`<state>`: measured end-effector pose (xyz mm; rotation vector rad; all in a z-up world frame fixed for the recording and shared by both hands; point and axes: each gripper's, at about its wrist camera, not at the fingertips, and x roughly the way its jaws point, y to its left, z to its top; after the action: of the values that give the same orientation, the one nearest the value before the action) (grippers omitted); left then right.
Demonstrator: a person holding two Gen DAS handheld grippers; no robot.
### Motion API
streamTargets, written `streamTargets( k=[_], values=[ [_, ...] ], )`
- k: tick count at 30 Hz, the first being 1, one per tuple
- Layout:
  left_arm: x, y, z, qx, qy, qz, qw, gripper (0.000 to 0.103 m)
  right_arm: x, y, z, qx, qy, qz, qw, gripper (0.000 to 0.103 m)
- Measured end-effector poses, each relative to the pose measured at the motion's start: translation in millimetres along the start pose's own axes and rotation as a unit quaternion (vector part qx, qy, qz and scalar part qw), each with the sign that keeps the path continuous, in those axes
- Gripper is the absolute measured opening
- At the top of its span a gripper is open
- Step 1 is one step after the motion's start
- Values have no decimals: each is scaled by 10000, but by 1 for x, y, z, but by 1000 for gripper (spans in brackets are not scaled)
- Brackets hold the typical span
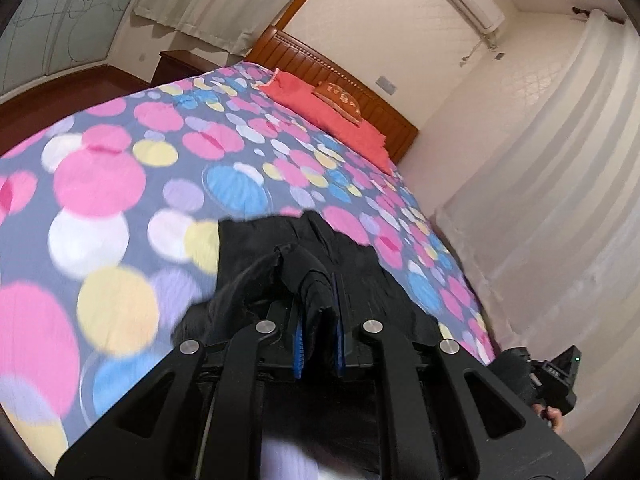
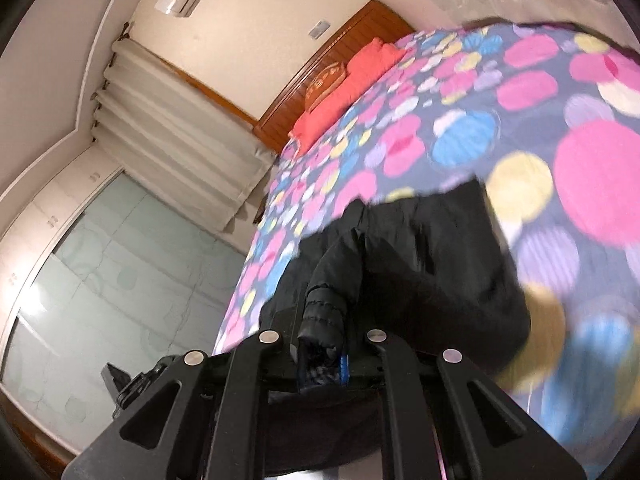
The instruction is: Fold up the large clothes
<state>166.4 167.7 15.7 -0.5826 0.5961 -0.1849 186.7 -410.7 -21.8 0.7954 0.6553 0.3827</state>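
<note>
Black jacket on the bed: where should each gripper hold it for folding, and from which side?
Grip the black jacket at its bunched near edge, coming from the foot of the bed. Both the left gripper and right gripper are clamped there on thick folds, while the rest trails towards the pillows.

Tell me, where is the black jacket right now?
The black jacket lies at the foot of the polka-dot bed, each end pinched by the left claw and right claw.

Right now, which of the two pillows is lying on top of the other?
The small brown embroidered pillow lies on top; the larger coral-red pillow spreads underneath it by the headboard.
</note>
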Motion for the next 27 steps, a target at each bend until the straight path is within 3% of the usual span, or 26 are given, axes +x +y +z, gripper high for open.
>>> streamTargets(
  k=[6, 12, 20, 25, 27],
  values=[
    [90, 10, 64, -27, 168, 423, 9990, 11, 68, -15, 67, 185, -73, -281, 9994, 11],
    [179, 23, 97, 57, 384, 976, 9945, 11, 138, -41, 111, 370, 69, -690, 9969, 11],
    [280, 53, 93, 154, 793, 1586, 9840, 11, 237, -106, 120, 547, 530, -1462, 9863, 11],
    [314, 64, 79, 445, 964, 1883, 9763, 11, 259, -127, 113, 613, 623, -1564, 9838, 11],
    [319, 72, 77, 345, 1053, 1837, 9767, 13, 259, -128, 112, 636, 649, -1485, 9847, 15]
  ],
)
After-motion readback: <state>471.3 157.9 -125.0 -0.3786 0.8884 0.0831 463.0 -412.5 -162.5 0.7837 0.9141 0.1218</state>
